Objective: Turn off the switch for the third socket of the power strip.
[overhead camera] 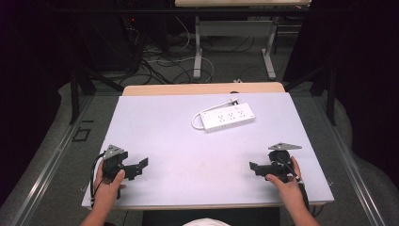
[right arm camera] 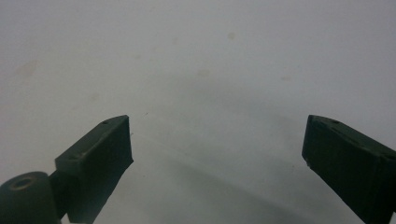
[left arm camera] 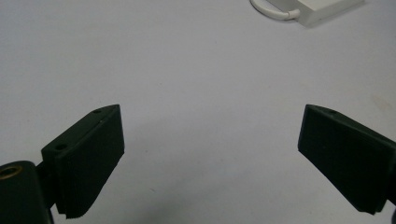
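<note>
from my left gripper view the power strip (left arm camera: 327, 9) is cut off by the top edge; its sockets are too small to count from above.

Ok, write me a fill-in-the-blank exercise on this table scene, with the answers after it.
1. The white power strip lies on the ____ half of the table.
2. The left gripper has its jaws ____.
3. The right gripper holds ____.
4. The colour of the cable looped at the power strip's end is ____.

Missing words: far; open; nothing; white
</note>
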`<state>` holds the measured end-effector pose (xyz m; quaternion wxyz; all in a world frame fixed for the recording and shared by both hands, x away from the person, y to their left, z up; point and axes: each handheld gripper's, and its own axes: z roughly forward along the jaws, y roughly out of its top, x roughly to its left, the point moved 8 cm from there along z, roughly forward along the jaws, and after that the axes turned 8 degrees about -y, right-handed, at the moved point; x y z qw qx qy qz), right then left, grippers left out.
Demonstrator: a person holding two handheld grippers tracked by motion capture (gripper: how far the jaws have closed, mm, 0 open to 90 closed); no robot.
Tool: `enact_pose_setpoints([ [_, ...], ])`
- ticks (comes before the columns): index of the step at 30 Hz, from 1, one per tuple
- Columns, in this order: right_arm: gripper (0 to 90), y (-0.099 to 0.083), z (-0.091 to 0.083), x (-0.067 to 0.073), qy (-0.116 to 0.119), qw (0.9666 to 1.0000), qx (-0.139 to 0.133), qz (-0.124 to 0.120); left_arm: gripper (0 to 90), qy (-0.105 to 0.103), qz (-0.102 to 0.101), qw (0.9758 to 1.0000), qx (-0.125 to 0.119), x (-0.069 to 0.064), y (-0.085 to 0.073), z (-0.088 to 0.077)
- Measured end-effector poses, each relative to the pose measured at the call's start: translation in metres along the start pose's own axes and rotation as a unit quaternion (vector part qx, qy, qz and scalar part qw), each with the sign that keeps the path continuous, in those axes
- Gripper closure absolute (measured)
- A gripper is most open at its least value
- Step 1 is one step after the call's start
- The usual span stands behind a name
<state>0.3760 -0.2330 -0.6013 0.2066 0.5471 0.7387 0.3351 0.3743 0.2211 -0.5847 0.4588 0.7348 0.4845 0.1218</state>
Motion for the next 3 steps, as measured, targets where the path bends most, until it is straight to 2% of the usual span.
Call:
enact_pose_setpoints([
  [3,8.1,0.0007,0.0004,-0.0013,0.001,0.9999,-0.001,0.011,7.3,0.001,0.001,1.0000,-0.001,-0.0003,-0.0002,0.0002],
])
